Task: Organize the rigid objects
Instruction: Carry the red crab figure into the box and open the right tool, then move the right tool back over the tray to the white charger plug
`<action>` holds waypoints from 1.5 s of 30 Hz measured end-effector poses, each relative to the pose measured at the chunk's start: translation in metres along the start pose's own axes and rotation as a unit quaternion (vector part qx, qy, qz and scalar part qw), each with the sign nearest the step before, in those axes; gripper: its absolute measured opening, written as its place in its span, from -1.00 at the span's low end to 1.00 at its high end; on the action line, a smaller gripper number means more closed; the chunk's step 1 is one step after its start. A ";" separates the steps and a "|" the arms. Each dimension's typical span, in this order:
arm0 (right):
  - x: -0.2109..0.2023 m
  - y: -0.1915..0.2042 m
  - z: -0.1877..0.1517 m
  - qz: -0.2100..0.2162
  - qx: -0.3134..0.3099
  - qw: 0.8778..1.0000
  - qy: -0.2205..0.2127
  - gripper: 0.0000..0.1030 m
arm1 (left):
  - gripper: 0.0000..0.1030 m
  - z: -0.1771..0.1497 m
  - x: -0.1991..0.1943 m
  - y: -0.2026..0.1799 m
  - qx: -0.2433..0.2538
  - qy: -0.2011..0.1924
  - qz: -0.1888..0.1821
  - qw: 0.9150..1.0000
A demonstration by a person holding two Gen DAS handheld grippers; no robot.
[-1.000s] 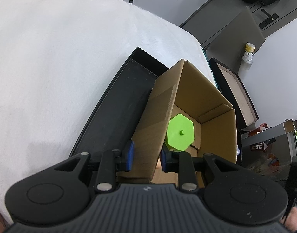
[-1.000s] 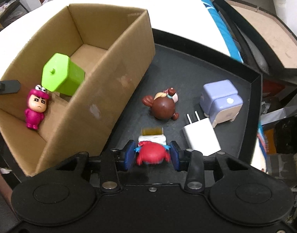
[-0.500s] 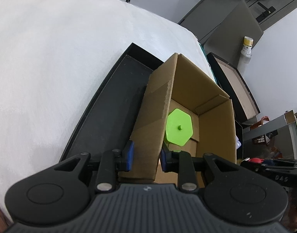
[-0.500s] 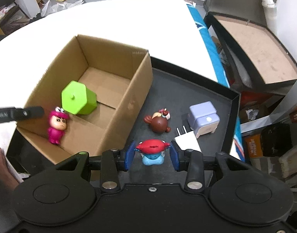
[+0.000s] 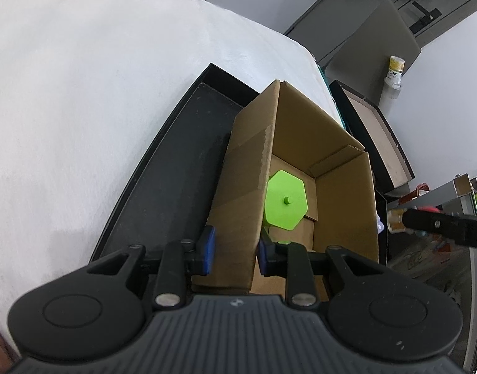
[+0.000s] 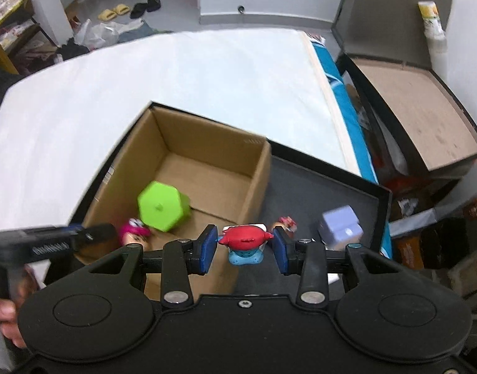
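My left gripper (image 5: 233, 251) is shut on the near wall of the cardboard box (image 5: 248, 187), which stands in a black tray (image 5: 176, 168). A green hexagonal container (image 5: 285, 199) lies inside the box. In the right wrist view my right gripper (image 6: 243, 247) is shut on a small red and blue crab figure (image 6: 245, 243), held in the air above the box's right wall (image 6: 254, 193). The green container (image 6: 162, 205) and a pink figure (image 6: 132, 232) lie in the box. A brown figure (image 6: 285, 222) and a lilac block (image 6: 341, 227) lie on the tray (image 6: 316, 187).
The tray sits on a white mattress (image 6: 176, 78). An open black case (image 6: 419, 103) with a brown floor stands to the right of the bed. A yellow-labelled bottle (image 6: 431, 28) stands behind it. Clutter lies on the floor at right.
My right gripper has risen from the tray with the crab figure and now hangs above the box's right wall. My left gripper keeps its hold on the box wall.
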State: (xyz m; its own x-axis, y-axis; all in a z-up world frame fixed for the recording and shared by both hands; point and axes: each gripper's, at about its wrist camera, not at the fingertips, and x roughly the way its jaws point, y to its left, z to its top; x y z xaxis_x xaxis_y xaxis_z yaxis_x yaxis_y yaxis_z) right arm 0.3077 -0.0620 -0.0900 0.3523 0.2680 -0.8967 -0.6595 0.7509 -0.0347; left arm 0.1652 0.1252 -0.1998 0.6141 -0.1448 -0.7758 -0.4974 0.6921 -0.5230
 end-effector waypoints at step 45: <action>0.038 0.081 0.064 -0.007 -0.024 0.999 -0.023 0.66 | -0.50 0.002 0.000 0.007 -0.002 -0.003 -0.013 1.000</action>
State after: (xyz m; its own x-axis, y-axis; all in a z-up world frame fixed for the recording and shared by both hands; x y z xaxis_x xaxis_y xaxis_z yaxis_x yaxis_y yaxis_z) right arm 0.3102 0.0473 -0.0990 0.3917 0.2866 -0.8744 -0.6849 0.7253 -0.0691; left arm 0.1623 0.1314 -0.2027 0.6302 -0.1587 -0.7600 -0.4842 0.6849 -0.5445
